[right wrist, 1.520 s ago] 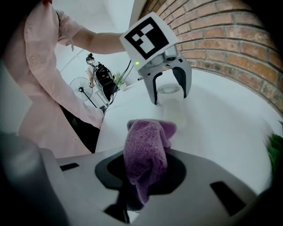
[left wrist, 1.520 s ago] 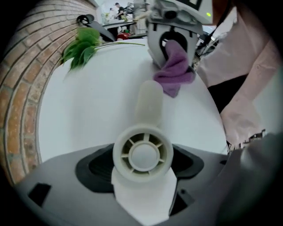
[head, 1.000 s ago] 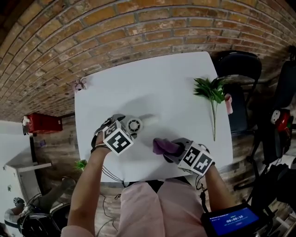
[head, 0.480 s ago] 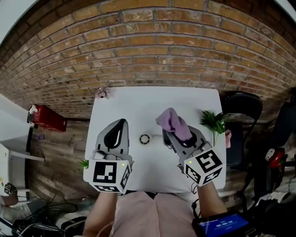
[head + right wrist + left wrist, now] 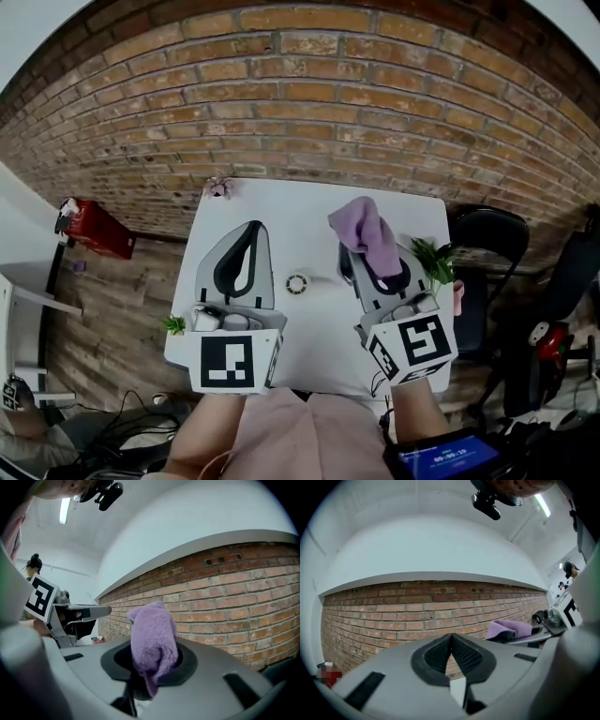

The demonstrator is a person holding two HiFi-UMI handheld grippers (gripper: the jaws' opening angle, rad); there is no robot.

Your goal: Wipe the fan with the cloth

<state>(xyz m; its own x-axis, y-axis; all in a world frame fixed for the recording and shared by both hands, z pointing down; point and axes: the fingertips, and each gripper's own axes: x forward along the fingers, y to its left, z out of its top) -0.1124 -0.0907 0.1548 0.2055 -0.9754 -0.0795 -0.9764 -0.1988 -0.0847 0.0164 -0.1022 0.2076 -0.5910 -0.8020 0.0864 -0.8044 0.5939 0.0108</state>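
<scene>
I have both hands up in front of me, side by side and well above the white table (image 5: pixel 281 202). In the gripper views each tool points level at the brick wall (image 5: pixel 393 611). The marker cubes sit nearest the head camera at the bottom of the frame, and the jaws run away from it toward the top.

The left gripper (image 5: pixel 254 229) is left of centre in the head view. In its own view its dark ribbed pads (image 5: pixel 465 654) meet in a closed seam with nothing between them, so that tool is empty.

The right gripper (image 5: pixel 361 262) is right of centre, tilted slightly so its tips lean toward the upper left. Its jaws are clamped on the purple cloth (image 5: pixel 152 639). In the right gripper view the cloth stands up out of the jaws, long axis near vertical, with its rounded top flopping a little to the left and a tail hanging down into the gap. From the head camera, the cloth (image 5: pixel 364 230) lies along the gripper from upper left to lower right.

The fan (image 5: pixel 297 283) is small and round. It lies flat on the table between the two grippers, in the middle of the head view, apart from both. Its grille faces up at the camera. A pale stub seems to run from it to the right, but it is too faint against the table for me to be sure.

A green plant sprig (image 5: pixel 433 258) lies just right of the right gripper.
</scene>
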